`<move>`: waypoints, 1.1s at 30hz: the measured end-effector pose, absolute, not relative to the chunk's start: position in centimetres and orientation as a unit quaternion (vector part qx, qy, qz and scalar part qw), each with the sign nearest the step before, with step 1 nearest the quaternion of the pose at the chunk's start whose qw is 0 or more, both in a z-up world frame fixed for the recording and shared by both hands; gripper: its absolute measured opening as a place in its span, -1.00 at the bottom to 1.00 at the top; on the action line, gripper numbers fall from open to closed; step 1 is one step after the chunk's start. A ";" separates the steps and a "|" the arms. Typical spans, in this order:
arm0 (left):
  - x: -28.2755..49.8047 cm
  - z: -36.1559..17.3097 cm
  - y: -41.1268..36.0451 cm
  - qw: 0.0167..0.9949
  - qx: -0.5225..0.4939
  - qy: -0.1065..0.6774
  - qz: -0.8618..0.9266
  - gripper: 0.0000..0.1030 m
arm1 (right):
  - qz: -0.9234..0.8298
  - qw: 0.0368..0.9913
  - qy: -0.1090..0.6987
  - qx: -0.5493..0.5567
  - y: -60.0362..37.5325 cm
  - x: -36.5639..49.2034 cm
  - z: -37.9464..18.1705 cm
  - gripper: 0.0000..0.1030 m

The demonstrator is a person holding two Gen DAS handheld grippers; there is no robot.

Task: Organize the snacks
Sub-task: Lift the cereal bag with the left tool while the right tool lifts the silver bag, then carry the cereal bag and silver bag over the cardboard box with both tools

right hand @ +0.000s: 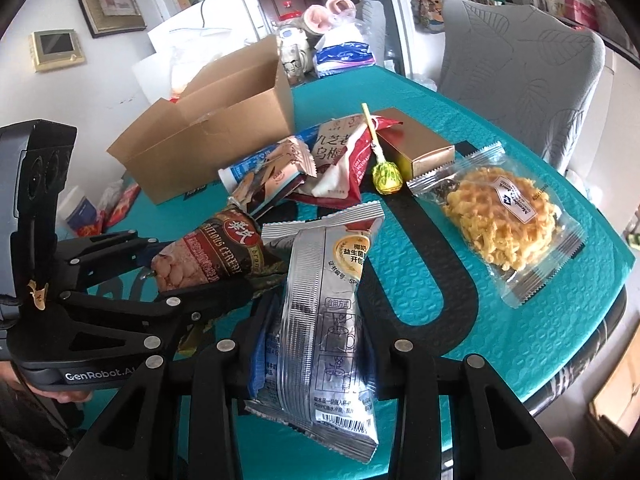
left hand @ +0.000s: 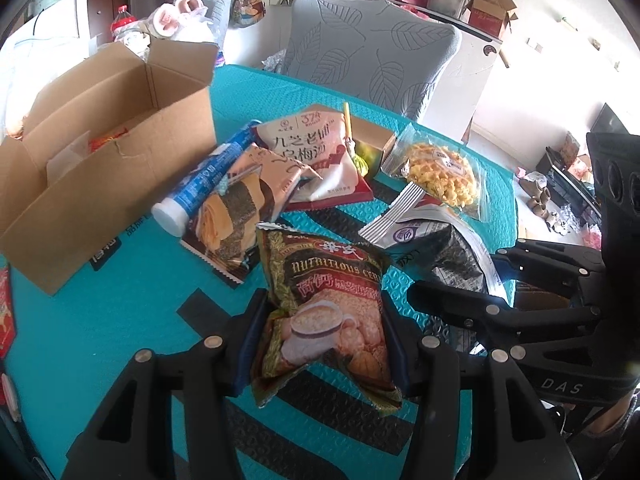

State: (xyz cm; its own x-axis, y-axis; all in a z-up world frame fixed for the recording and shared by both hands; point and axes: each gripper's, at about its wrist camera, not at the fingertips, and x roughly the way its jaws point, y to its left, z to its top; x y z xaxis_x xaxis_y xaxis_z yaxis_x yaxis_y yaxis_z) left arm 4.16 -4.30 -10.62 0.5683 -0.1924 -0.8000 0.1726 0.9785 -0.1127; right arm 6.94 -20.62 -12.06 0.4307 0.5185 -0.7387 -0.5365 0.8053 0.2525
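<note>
currently both tools are loaded: left gripper [left hand: 320, 344] clamps the cereal packet [left hand: 332, 312], right gripper [right hand: 316, 352] clamps the silver sachet [right hand: 324, 320]; next, carry both into the cardboard box [left hand: 100, 168].

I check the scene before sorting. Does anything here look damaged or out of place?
Yes: the cardboard box has a torn front wall near its top edge. A lollipop leans against the heaped packets. Nothing looks spilled.
</note>
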 end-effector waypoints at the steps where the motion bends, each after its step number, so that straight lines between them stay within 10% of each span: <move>1: 4.1 -10.3 -4.0 0.887 -0.012 0.450 -0.100 0.01 | 0.315 0.846 0.430 -0.011 -20.4 6.9 -11.9 -0.28; 33: 5.5 3.7 9.2 0.961 -0.055 0.268 0.038 -0.01 | 0.486 0.827 0.276 -0.062 -6.0 12.5 2.6 -0.28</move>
